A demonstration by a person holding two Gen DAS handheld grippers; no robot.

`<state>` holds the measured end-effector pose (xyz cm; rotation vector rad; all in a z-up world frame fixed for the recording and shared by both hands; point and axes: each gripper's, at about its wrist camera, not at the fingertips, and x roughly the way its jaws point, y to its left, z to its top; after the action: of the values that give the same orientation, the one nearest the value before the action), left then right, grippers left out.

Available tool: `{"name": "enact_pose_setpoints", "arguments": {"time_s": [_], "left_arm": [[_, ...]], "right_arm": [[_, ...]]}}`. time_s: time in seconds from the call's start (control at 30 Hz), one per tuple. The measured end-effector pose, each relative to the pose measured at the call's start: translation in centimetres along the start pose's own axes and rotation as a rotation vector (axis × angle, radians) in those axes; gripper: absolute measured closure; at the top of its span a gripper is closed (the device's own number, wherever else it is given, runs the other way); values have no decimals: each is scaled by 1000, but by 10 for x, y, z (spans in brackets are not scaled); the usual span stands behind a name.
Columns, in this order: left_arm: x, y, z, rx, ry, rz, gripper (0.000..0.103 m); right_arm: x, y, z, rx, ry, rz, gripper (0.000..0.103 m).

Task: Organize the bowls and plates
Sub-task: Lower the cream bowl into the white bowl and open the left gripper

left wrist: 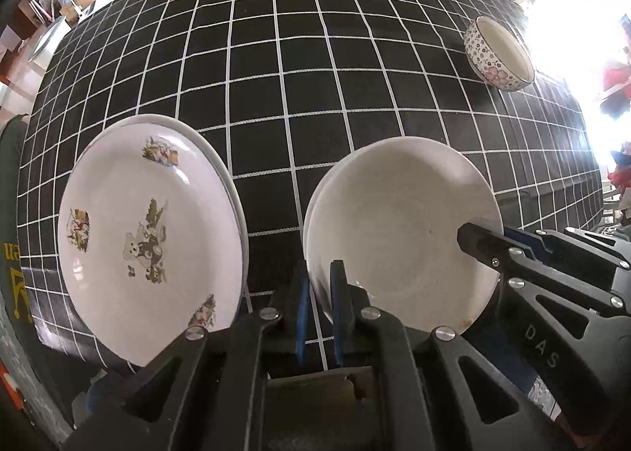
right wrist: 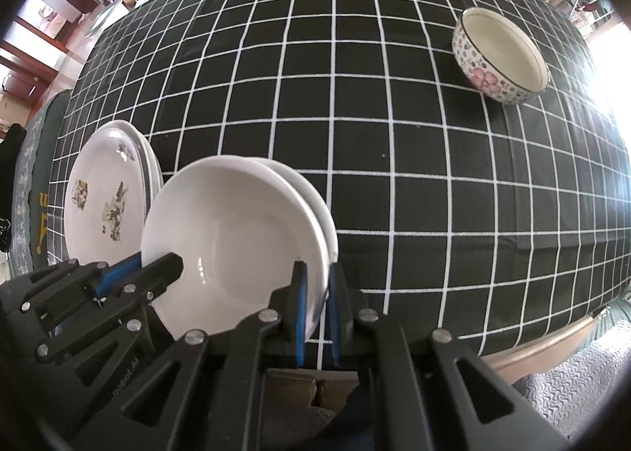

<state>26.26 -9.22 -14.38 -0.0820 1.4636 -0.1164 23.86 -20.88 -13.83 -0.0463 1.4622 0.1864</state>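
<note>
A plain white deep plate (left wrist: 398,238) (right wrist: 236,238) is held by both grippers at opposite rims. My left gripper (left wrist: 319,273) (right wrist: 157,265) is shut on its left rim. On the opposite edge my right gripper (right wrist: 315,273) (left wrist: 481,242) is shut as well. Directly under it lies a second white plate (left wrist: 313,198) (right wrist: 315,202), only its edge showing; I cannot tell whether the two touch. To the left, a plate printed with bear pictures (left wrist: 150,222) (right wrist: 106,194) rests on another plate.
A floral-patterned bowl (left wrist: 499,53) (right wrist: 501,56) stands alone at the far right of the table's black cloth with white grid lines (left wrist: 276,76) (right wrist: 315,96). The table's front edge (right wrist: 552,344) shows at lower right. Shelves and clutter ring the room beyond.
</note>
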Motion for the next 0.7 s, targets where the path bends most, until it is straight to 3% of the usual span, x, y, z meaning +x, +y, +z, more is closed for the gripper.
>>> {"name": "enact_pose_setpoints", "arguments": {"time_s": [0.37, 0.5, 0.7], "left_arm": [[4, 2, 2, -12, 4, -11, 95], [-1, 3, 1, -12, 0, -42, 92], [-19, -6, -3, 3, -39, -30, 86]], "right_arm": [[6, 1, 1, 11, 15, 15, 90], [-6, 8, -1, -38, -30, -29, 90], [-27, 2, -2, -27, -70, 13, 89]]}}
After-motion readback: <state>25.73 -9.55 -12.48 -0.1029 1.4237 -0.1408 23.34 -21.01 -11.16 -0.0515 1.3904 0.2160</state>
